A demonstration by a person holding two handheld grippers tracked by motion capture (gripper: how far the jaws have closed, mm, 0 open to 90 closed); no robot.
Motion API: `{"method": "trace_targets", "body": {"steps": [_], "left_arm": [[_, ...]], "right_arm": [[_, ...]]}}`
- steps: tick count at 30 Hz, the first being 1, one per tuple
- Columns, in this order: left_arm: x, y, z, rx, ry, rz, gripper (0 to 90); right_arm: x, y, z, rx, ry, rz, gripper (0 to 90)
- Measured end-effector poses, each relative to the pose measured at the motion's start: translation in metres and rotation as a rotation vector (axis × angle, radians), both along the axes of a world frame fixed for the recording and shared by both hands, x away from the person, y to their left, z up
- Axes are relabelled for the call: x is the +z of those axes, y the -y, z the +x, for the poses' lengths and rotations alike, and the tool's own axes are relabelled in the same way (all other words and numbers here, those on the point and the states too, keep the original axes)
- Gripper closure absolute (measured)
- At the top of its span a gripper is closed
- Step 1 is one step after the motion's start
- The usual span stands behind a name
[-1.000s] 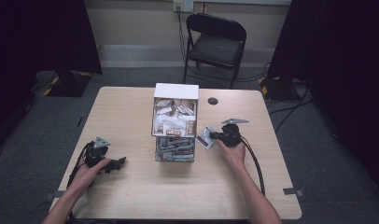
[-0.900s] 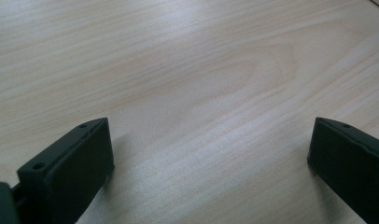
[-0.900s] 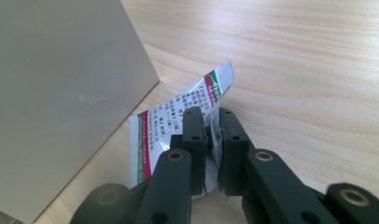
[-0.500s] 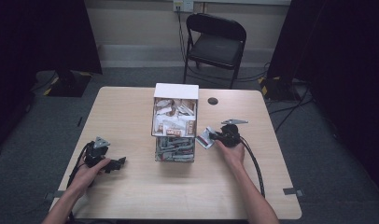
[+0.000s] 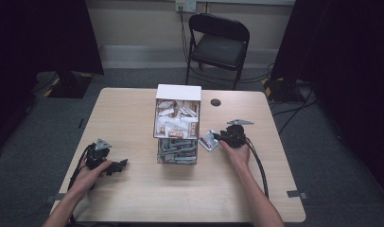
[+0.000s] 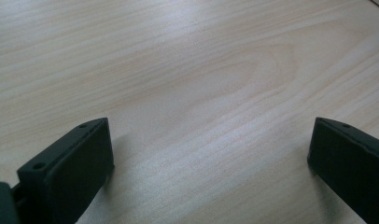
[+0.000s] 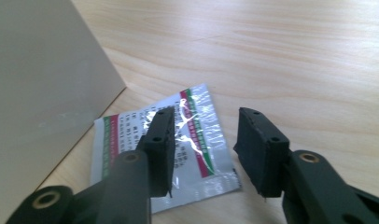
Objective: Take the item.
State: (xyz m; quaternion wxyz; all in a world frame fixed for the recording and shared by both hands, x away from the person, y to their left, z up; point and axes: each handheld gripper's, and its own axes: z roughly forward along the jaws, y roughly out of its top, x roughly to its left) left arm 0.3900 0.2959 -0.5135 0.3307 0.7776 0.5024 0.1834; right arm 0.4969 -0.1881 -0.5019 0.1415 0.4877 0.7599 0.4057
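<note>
A glossy, crinkled foil packet point(image 7: 178, 140) lies flat on the pale wood-grain desk point(image 5: 133, 113), just right of the matte white box point(image 5: 178, 118). The right tool point(image 7: 204, 140) has just been opening, its blocky black jaws apart over the packet, not pinching it. The left tool point(image 6: 208, 149) rests spread wide on bare desk.

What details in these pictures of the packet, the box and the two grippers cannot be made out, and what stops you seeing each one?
- Print on the packet: right gripper view, too small and glary, partly behind a jaw of the right gripper.
- Sachets in the box: high view, too small to read.
- The left gripper: left gripper view, bottom edge cuts off both jaws.
</note>
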Motion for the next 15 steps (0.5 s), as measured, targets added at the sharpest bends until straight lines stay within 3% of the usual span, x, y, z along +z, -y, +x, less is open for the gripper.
{"method": "trace_targets", "body": {"steps": [15], "left_arm": [[0.0,0.0,0.0,0.0,0.001,0.001,0.0]], "right_arm": [[0.017,0.014,-0.007,-0.007,-0.012,0.037,33.5]]}}
